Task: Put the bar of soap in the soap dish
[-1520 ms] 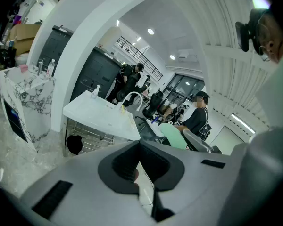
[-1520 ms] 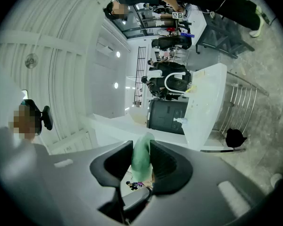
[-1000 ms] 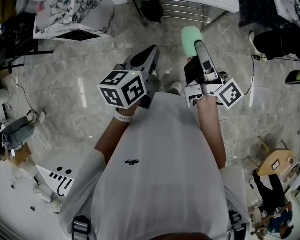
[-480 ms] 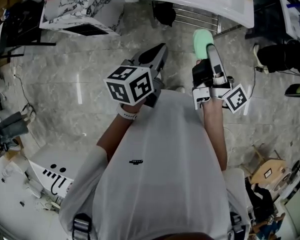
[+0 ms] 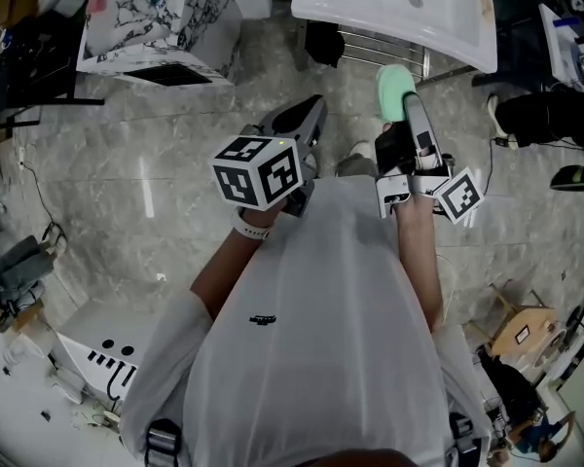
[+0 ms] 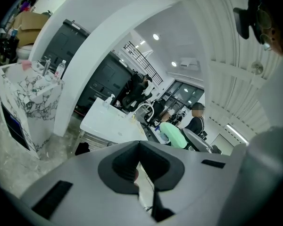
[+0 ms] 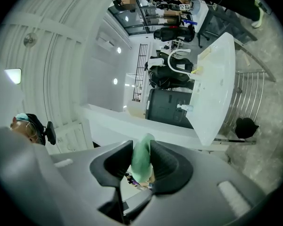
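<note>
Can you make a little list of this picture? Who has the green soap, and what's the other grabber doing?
soap: green bar, pinched in the right gripper
left gripper: shut, nothing in it
sink: white, ahead of both grippers
soap dish: can't pick one out
floor: grey marble

Pale green oval soap bar (image 5: 395,90), edge-on, clamped between right claw (image 7: 142,164) jaws, held aloft.
</note>
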Demonstrator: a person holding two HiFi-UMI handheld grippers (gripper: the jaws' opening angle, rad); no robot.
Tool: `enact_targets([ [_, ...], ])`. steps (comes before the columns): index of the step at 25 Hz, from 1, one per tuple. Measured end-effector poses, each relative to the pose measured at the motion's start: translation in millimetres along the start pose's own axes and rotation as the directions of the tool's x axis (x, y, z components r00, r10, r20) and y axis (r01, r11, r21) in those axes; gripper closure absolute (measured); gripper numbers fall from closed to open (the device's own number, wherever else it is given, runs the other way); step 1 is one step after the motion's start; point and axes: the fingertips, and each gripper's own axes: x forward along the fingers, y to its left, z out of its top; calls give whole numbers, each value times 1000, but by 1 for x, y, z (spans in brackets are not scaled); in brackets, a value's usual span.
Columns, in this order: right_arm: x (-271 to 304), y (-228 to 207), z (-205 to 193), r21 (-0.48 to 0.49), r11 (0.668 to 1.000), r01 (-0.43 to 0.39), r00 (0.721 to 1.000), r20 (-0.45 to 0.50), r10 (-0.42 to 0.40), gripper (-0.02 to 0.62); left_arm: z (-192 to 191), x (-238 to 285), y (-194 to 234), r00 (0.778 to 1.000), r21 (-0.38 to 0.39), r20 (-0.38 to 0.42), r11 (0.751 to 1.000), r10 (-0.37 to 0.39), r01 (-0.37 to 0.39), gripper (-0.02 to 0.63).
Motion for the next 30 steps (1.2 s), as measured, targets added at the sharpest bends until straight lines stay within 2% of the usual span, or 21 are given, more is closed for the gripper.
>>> enact_targets([
  [5, 19, -1, 0, -5, 1000, 11, 1000, -14, -11, 469, 12, -1, 6, 1000, 1, 3, 1000, 1, -1, 597],
  [11, 38, -11, 10, 5, 1000, 1, 1000, -11, -1, 469, 21, 8, 33, 999, -69, 11, 997, 46, -45, 597],
  [22, 73, -33, 49, 42, 999, -31, 1000, 0, 31, 469, 48, 64, 19, 999, 2, -28, 999, 35, -35, 597],
  [30, 119, -56, 79, 65, 997, -36, 999, -14, 37, 469, 78, 109, 29, 998, -9, -28, 999, 53, -53, 597],
])
